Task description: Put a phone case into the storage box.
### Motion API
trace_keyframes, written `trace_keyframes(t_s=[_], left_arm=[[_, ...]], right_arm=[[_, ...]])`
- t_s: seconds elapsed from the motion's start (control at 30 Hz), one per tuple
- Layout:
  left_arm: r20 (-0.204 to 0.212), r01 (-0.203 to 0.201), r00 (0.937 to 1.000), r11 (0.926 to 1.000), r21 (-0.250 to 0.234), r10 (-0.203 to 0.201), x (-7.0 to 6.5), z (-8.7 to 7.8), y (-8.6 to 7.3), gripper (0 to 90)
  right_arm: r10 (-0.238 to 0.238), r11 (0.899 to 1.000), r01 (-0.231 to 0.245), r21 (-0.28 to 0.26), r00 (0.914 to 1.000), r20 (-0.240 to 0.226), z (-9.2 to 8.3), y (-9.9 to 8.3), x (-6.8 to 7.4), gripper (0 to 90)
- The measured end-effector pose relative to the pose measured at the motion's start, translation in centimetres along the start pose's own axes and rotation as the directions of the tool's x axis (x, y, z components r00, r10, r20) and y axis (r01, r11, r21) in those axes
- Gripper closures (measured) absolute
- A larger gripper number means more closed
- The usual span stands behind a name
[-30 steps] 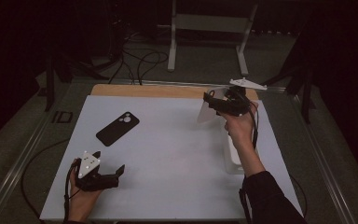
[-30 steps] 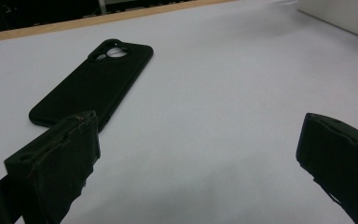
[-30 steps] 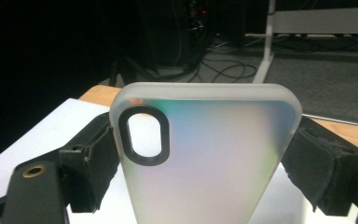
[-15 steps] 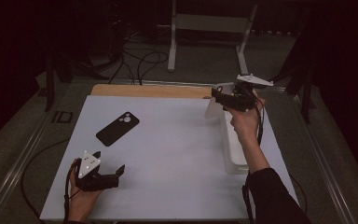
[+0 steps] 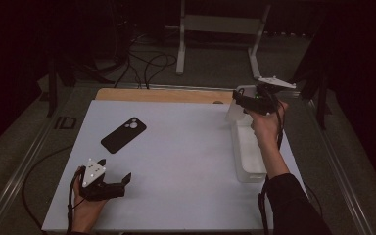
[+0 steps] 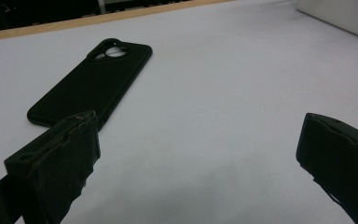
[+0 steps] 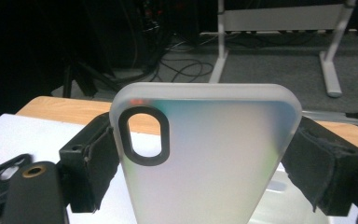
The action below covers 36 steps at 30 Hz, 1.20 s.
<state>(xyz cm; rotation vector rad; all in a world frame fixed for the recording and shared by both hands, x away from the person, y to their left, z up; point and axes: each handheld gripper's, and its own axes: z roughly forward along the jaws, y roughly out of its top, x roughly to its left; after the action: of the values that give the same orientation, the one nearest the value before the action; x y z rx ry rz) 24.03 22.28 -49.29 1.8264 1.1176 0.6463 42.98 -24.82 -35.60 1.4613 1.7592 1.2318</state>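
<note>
Holding a frosted white phone case by its two long edges, the right gripper sits up around 2 o'clock on the table, above the far end of a white tray. Case is up off the table, camera cutout end outward. Left gripper rests at about 7 o'clock, jaws wide apart with nothing in them. Black phone case lies flat around 10 o'clock.

A black phone case lies flat on the white desk, camera cutout toward the far wooden edge. A white tray sits along the right side. Cables and a metal stand occupy the floor beyond
</note>
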Motion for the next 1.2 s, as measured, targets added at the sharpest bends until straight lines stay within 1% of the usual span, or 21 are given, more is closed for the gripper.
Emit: trace_keyframes(t_s=[0.17, 0.33, 0.53, 0.6, 0.77, 0.9, 0.93, 1.07, 1.2], left_arm=[[0.0, 0.003, 1.0, 1.0, -0.002, -0.003, 0.0, 0.0, 0.0, 0.0], [-0.001, 0.003, 1.0, 1.0, -0.001, -0.003, 0.0, 0.0, 0.0, 0.0], [-0.001, 0.006, 1.0, 1.0, -0.003, -0.006, 0.1, -0.1, 0.0, 0.0], [0.0, 0.007, 1.0, 1.0, -0.004, -0.007, 0.0, -0.1, 0.0, 0.0], [0.001, 0.008, 1.0, 1.0, -0.004, -0.008, 0.1, -0.2, -0.1, 0.0], [0.0, 0.011, 0.9999, 0.9999, -0.007, -0.011, 0.1, -0.2, -0.1, 0.0], [0.0, 0.011, 0.9999, 0.9999, -0.007, -0.011, 0.1, -0.2, -0.1, 0.0], [-0.003, 0.013, 0.9999, 0.9999, -0.007, -0.013, 0.1, -0.3, -0.2, 0.0], [-0.005, 0.016, 0.9999, 0.9998, -0.014, -0.016, 0.1, -0.4, -0.2, 0.0]], right_arm=[[-0.008, 1.0, 0.008, 0.006, 0.999, 0.044, 0.2, 0.0, -0.9, 16.9], [0.011, 1.0, -0.012, 0.006, 0.9957, 0.092, 0.5, 0.1, -1.7, 16.9], [-0.015, 1.0, 0.013, 0.017, 0.9892, 0.146, 0.9, 0.2, -2.0, 16.8], [-0.016, 1.0, 0.013, 0.023, 0.9884, 0.151, 1.1, 0.1, -2.3, 16.8], [0.004, 0.999, -0.01, 0.037, 0.9841, 0.178, 1.8, -0.4, -2.9, 16.8], [0.003, 0.999, -0.011, 0.041, 0.984, 0.178, 1.9, -0.5, -2.9, 16.8], [-0.001, 0.998, -0.009, 0.054, 0.9815, 0.191, 2.5, -0.8, -3.0, 16.7], [-0.014, 0.997, -0.003, 0.081, 0.9767, 0.214, 3.3, -1.4, -3.3, 16.7], [-0.007, 0.995, -0.017, 0.1, 0.9736, 0.228, 3.9, -1.8, -3.6, 16.6]])
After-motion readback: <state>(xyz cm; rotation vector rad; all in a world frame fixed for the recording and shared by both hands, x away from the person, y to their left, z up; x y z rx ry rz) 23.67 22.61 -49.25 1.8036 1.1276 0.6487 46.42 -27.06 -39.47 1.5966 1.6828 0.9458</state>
